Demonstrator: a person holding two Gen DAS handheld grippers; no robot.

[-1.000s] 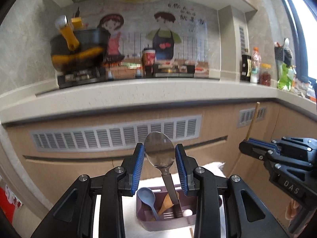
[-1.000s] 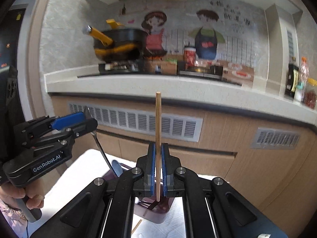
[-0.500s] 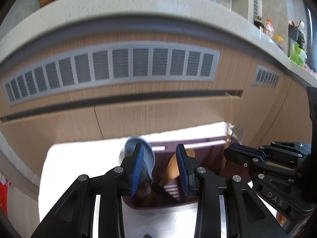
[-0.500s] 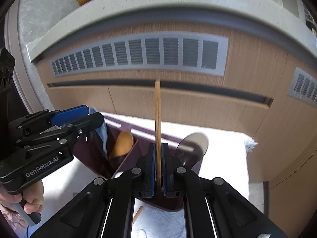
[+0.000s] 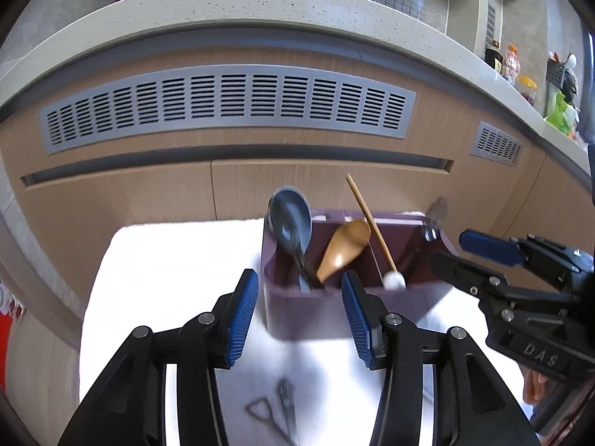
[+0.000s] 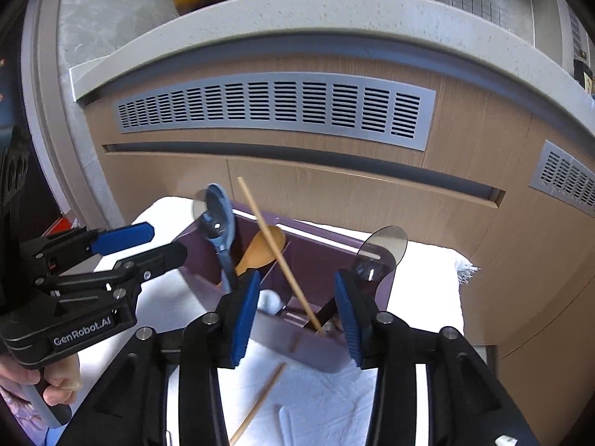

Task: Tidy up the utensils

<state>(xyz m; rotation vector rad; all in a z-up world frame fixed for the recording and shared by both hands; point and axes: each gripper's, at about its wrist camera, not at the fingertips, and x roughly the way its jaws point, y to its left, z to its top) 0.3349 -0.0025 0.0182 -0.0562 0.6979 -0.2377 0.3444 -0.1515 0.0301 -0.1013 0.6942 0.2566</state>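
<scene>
On the left, the left hand-held gripper [image 5: 299,314] hangs just before the near wall of the dark purple plastic utensil caddy [image 5: 316,306], its blue-padded jaws spread wide with nothing between them. The caddy stands on a white towel-covered table [image 5: 167,260]. In its left compartment a grey-blue plastic spoon [image 5: 290,223] stands bowl-up, and beside it leans a light wooden spoon [image 5: 344,251].

Further right, a thin wooden chopstick [image 6: 279,256] slants across the caddy with its lower end down in the right-hand compartment. A small white rounded piece [image 5: 393,280] sits low inside by the divider; what it is cannot be made out. At the far right of the caddy a shiny metal spoon [image 6: 381,251] stands bowl-up, though the blur leaves its exact compartment uncertain. The right hand-held gripper [image 6: 295,316] is over that end, jaws likewise wide apart and gripping nothing; the chopstick passes between them untouched.

The step in hand looks like a release: both tools are free of the utensils, which rest in the caddy. A second wooden chopstick [image 6: 260,403] lies loose on the towel under the right hand-held gripper, so the next move likely calls for drawing back clear of the standing handles, lowering to that stick, closing narrowly on it and standing it beside its mate.
</scene>
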